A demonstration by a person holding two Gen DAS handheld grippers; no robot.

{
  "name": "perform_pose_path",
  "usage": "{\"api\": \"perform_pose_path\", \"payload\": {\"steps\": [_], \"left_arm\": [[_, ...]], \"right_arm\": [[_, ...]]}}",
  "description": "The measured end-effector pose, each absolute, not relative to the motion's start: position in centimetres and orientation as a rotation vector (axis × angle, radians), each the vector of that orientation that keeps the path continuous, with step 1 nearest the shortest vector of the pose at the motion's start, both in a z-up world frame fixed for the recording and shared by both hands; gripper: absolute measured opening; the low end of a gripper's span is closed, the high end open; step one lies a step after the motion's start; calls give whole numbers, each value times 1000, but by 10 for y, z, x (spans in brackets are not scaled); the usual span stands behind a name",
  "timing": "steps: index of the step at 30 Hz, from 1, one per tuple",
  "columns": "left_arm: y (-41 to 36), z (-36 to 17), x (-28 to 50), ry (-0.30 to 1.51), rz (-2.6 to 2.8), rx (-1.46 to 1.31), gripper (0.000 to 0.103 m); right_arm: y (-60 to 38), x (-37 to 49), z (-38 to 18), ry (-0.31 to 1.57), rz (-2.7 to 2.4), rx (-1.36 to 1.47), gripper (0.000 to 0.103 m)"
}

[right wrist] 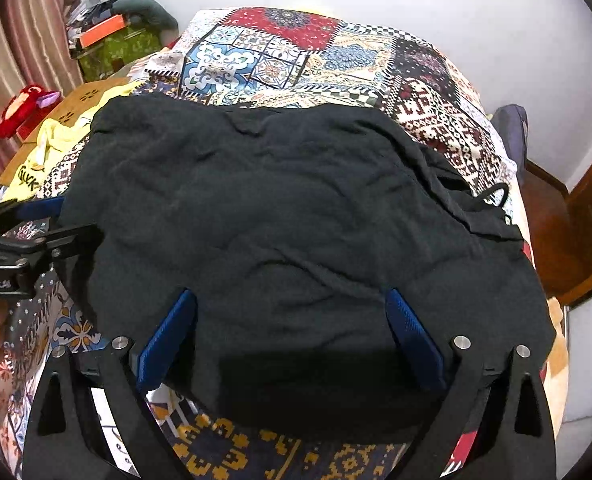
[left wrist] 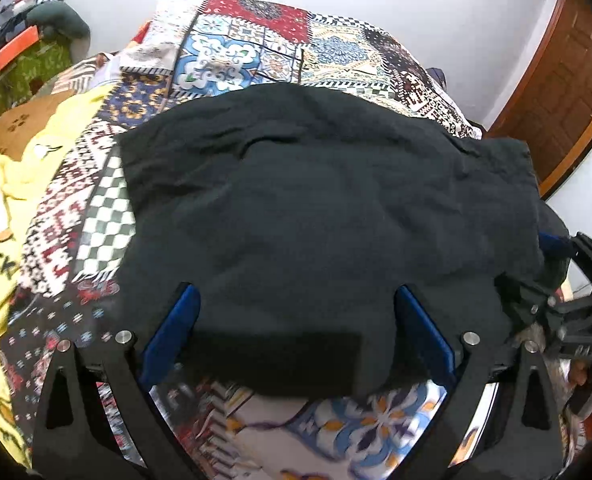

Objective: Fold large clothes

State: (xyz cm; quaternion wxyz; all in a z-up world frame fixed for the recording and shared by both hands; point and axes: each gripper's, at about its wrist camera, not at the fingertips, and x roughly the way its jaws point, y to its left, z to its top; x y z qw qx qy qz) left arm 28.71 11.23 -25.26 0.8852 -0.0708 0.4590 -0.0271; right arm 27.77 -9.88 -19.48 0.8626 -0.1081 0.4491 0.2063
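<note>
where white walls meet, patchwork bedspread [left wrist: 255, 52] under black garment [left wrist: 316, 200]; both tools wide.

Both claws spread wide, black garment [left wrist: 316, 200] fills the gap between the blue fingers [left wrist: 171, 336] of each. Ahead of left gripper [left wrist: 296, 340]: bare patchwork bedspread [left wrist: 255, 48] past the garment's far edge, then wall. To its left, yellow clothing [left wrist: 11, 184] blocks. To its right, right gripper [right wrist: 291, 340] close by; wooden door [left wrist: 568, 92] beyond.
</note>
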Motion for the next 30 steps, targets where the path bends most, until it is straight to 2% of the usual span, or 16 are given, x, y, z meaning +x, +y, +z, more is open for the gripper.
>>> {"api": "perform_pose_path", "payload": {"steps": [7, 16, 21, 30], "left_arm": [[156, -255, 254, 992, 89, -189, 99], [202, -258, 219, 972, 50, -659, 99], [200, -282, 224, 961, -115, -963, 99], [204, -325, 256, 955, -105, -1113, 97]], "right_arm": [[-121, 265, -191, 952, 383, -204, 95], [-138, 260, -164, 948, 392, -35, 95], [-132, 264, -161, 926, 381, -27, 95], [-129, 275, -187, 996, 390, -19, 95]]}}
